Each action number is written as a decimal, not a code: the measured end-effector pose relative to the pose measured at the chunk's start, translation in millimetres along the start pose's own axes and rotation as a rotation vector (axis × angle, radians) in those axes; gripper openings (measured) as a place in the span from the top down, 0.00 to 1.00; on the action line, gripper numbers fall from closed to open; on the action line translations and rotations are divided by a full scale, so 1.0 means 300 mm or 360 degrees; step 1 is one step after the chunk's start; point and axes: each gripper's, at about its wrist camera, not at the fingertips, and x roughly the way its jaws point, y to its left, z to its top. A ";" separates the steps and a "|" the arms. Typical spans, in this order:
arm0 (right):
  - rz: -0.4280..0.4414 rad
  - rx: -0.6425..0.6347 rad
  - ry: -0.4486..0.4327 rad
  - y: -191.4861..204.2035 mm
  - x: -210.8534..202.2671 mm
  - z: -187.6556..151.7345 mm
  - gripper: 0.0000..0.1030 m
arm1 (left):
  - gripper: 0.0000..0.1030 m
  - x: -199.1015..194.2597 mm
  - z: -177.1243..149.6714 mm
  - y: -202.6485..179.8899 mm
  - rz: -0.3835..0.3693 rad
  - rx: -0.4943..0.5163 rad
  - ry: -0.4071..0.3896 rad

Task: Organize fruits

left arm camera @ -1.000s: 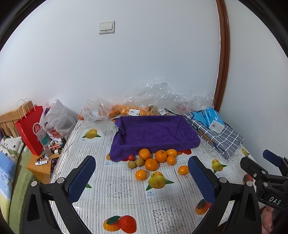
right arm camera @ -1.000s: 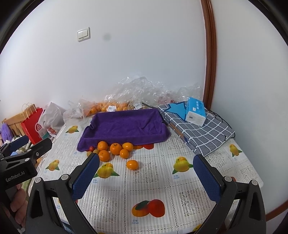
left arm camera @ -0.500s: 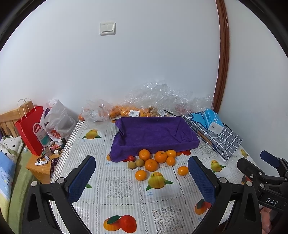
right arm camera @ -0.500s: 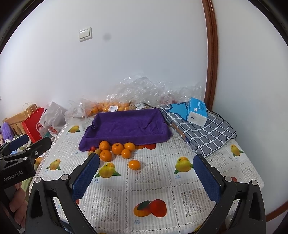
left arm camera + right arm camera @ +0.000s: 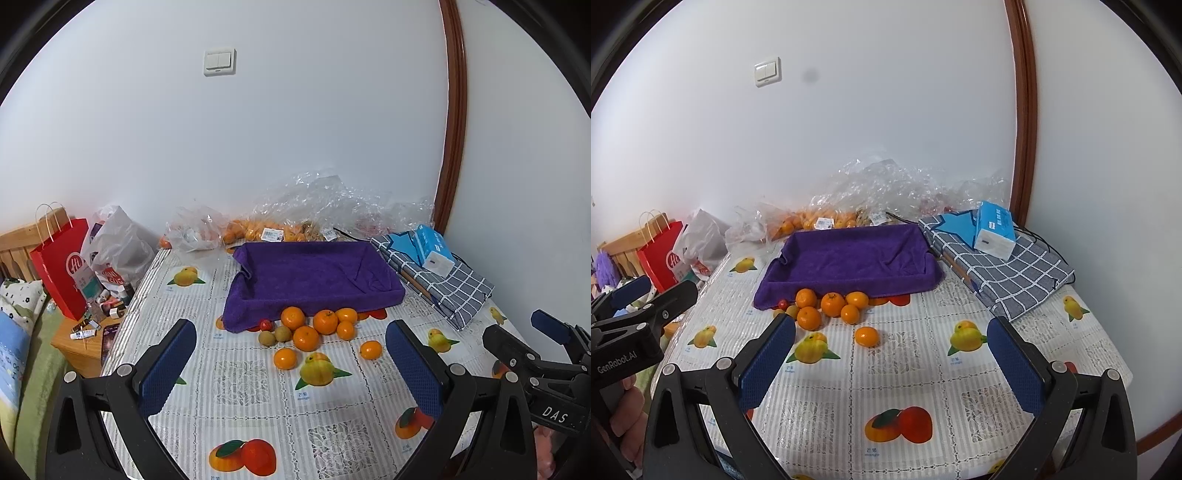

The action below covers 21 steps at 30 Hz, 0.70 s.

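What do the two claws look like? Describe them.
Both are black plastic frames with silver screws and two fingers faced with blue textured pads. The left claw reads "GenRobot.AI" in white on its side; the right claw reads "DAS". No cables or sleeves show.

bright, even light — soft shadows | sharp | fisheye-bowed edges — dark corners

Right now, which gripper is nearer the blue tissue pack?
Right, as best I can judge. The right gripper faces the tissue pack up right; the left gripper sits further left, pack far right.
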 end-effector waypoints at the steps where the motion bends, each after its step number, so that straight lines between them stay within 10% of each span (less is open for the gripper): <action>1: 0.0002 0.0000 -0.0001 -0.004 0.000 0.000 0.00 | 0.00 -0.002 0.000 0.001 -0.0003 -0.0002 -0.0001; 21: -0.0030 -0.0060 0.0107 -0.021 0.194 0.023 0.00 | 0.00 0.136 -0.001 0.052 0.0012 -0.0021 0.0039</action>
